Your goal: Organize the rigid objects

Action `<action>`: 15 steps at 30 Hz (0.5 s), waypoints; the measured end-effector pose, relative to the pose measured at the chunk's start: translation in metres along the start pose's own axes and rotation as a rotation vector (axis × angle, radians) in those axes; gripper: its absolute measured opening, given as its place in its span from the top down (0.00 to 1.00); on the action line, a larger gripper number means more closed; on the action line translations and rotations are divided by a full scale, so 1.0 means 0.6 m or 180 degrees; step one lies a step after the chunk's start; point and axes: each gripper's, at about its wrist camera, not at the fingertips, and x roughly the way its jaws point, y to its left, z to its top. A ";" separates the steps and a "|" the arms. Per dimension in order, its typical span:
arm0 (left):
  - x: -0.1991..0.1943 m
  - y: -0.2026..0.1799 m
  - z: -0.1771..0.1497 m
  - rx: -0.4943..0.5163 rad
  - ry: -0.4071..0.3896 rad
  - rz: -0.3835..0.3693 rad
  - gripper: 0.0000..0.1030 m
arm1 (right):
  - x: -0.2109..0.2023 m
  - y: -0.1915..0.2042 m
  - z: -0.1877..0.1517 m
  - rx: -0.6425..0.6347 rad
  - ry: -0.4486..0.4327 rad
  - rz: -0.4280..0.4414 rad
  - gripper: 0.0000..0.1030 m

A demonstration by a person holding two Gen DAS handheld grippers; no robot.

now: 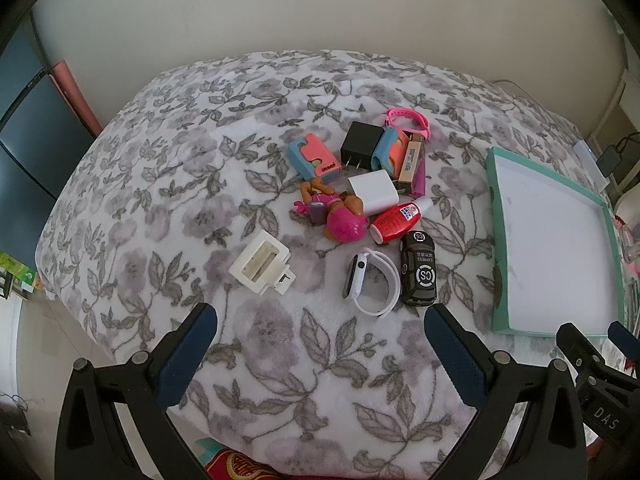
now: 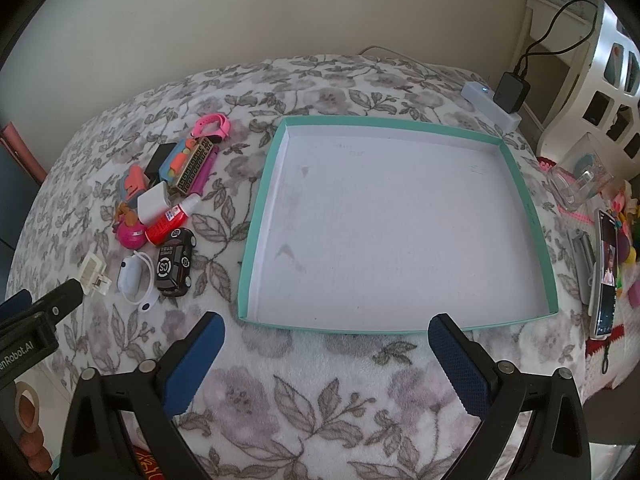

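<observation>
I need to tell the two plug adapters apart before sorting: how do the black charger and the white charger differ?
The black charger is dark and lies farther back in the pile, beside a blue-and-coral case; the white charger is pale and lies nearer, touching the red bottle. The black one's two prongs show plainly in the left wrist view; the white one's are mostly hidden. Both are small cube-shaped wall plugs, outside the tray.

Your left camera looks down and forward from low over the floral blanket (image 1: 280,360) at the toy pile (image 1: 360,208). Your right camera, just beside it, faces the tray (image 2: 536,216); both views share pile and tray.
</observation>
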 end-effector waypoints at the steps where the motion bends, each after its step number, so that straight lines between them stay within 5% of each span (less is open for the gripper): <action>1: 0.000 0.000 0.000 -0.0001 -0.0001 0.0000 0.00 | 0.000 0.000 0.000 -0.0001 0.0001 0.0000 0.00; 15: 0.001 -0.004 0.001 0.0007 0.0013 -0.0019 0.00 | 0.001 0.003 -0.001 -0.0040 0.0017 -0.0012 0.00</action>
